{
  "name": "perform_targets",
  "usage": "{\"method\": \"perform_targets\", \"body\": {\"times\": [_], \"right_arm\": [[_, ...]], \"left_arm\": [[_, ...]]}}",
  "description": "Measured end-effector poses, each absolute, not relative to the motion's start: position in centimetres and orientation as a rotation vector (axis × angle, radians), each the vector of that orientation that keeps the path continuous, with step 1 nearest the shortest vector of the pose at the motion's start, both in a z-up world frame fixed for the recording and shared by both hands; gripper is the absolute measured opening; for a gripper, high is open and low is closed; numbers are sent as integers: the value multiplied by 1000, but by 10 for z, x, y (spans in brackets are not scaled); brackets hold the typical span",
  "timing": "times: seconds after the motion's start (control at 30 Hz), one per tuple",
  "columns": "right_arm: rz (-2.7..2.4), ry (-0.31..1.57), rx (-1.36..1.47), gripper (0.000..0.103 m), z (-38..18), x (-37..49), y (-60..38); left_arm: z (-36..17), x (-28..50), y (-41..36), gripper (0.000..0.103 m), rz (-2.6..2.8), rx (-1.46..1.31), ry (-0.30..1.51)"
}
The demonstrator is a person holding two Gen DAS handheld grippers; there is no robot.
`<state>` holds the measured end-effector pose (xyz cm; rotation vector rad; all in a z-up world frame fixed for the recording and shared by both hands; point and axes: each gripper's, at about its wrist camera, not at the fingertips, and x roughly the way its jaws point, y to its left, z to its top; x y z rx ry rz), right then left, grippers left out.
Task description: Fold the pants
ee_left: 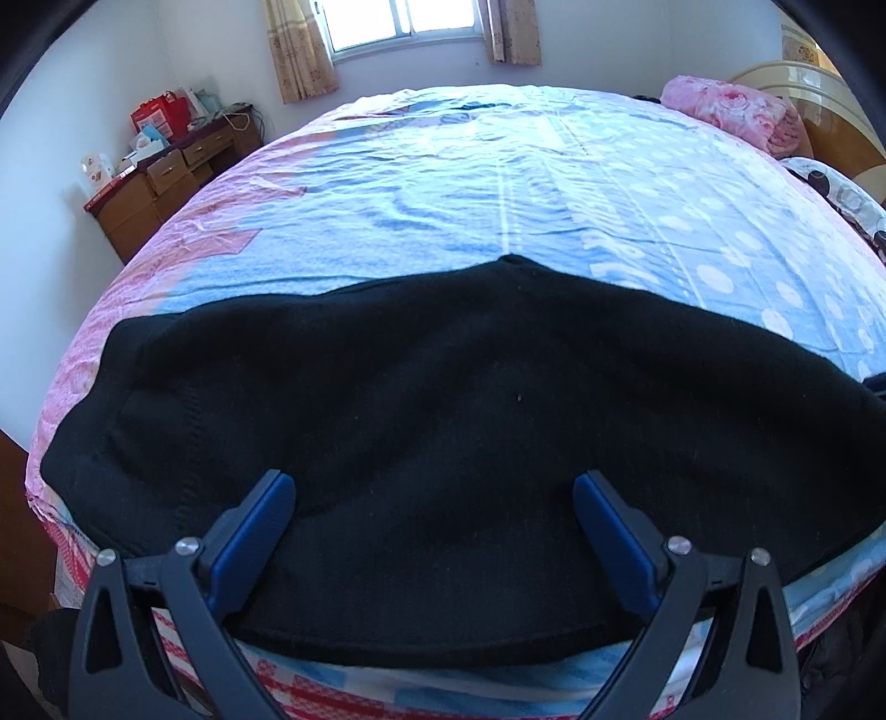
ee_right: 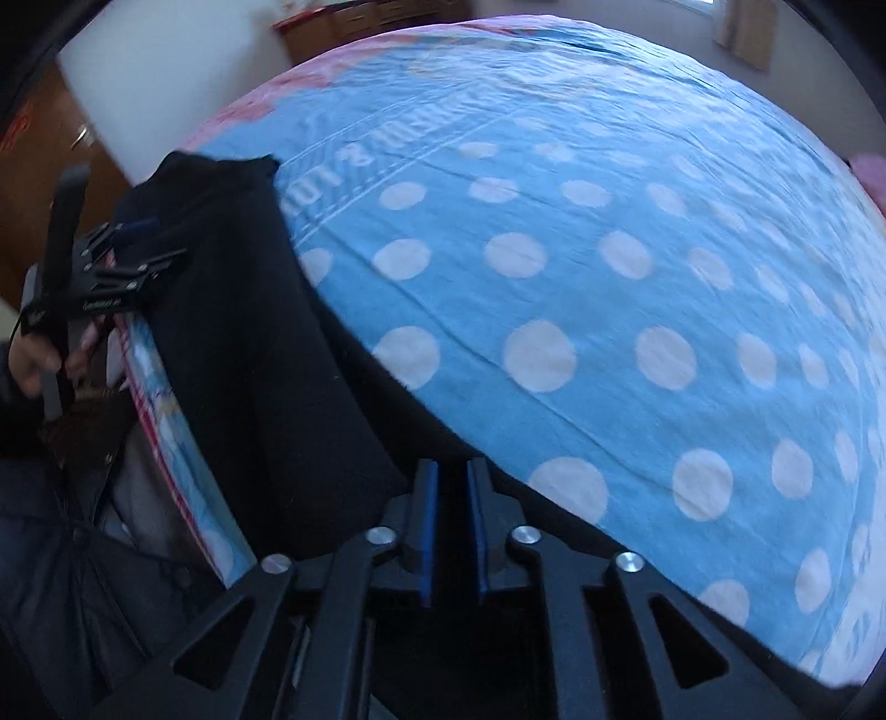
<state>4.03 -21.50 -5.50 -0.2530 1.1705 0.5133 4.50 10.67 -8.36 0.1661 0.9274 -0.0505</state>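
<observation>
Bed (ee_left: pixel 498 183): from my remote station, a blue polka-dot sheet with pink borders fills both wrist views, a dresser (ee_left: pixel 166 183) and a curtained window (ee_left: pixel 398 22) behind it.
Pants (ee_left: pixel 443 421): the black pants lie along the near edge of the bed, flattened into 1 broad dark slab with a small peak at the far edge.
Progress: I judge at least 1 fold is in, since the cloth looks doubled and compact; a further fold and some smoothing look to be left, though layers are hard to count in solid black.
Left tongs (ee_left: pixel 434 487): spread wide, tilted down over the pants; nothing is held.
Right tongs (ee_right: pixel 452 487): parted by only a narrow slot, at the end of the pants in a blurred frame. I can't tell whether any cloth sits in the slot.
</observation>
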Motion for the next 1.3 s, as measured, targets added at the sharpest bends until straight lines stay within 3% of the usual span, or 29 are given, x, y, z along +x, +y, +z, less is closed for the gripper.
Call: {"method": "perform_targets", "body": {"times": [0.03, 0.1, 0.17, 0.33, 0.4, 0.43, 0.57, 0.7, 0.8, 0.87, 1.0, 1.13, 1.17, 1.2, 1.27, 1.3], "right_arm": [[524, 1170, -255, 23, -51, 42, -216], [524, 1143, -246, 67, -44, 47, -221], [530, 1129, -246, 74, -41, 52, -224], [568, 1164, -446, 70, -60, 44, -204], [593, 1158, -505, 50, -60, 34, -194], [591, 1166, -504, 45, -60, 32, -191], [582, 1181, -473, 12, -57, 22, -184], [391, 1053, -447, 7, -32, 18, -196], [188, 870, -338, 7, -4, 21, -219], [205, 888, -302, 7, -14, 26, -216], [199, 938, -267, 19, -48, 36, -216], [305, 871, 222, 25, -15, 25, -282], [315, 811, 334, 37, -1, 10, -306], [294, 762, 392, 56, 9, -1, -317], [188, 678, 437, 73, 32, -35, -344], [175, 649, 469, 73, 40, -53, -349]], "left_arm": [[-84, 45, 107, 102, -48, 164, 930], [-84, 44, 106, 102, -43, 163, 933], [-84, 44, 105, 102, -40, 165, 934], [-85, 40, 105, 102, -36, 170, 938], [-86, 39, 104, 102, -33, 174, 936], [-86, 39, 104, 103, -30, 174, 937], [-85, 41, 103, 103, -25, 170, 940], [-84, 40, 104, 103, -26, 151, 933], [-85, 40, 98, 103, -34, 159, 916], [-87, 40, 96, 103, -34, 170, 908], [-84, 40, 98, 103, -43, 160, 916], [-80, 41, 104, 103, -69, 123, 927], [-78, 42, 105, 103, -74, 113, 928], [-77, 42, 105, 102, -78, 104, 927], [-72, 44, 104, 102, -113, 70, 925], [-69, 44, 102, 102, -139, 57, 921]]}}
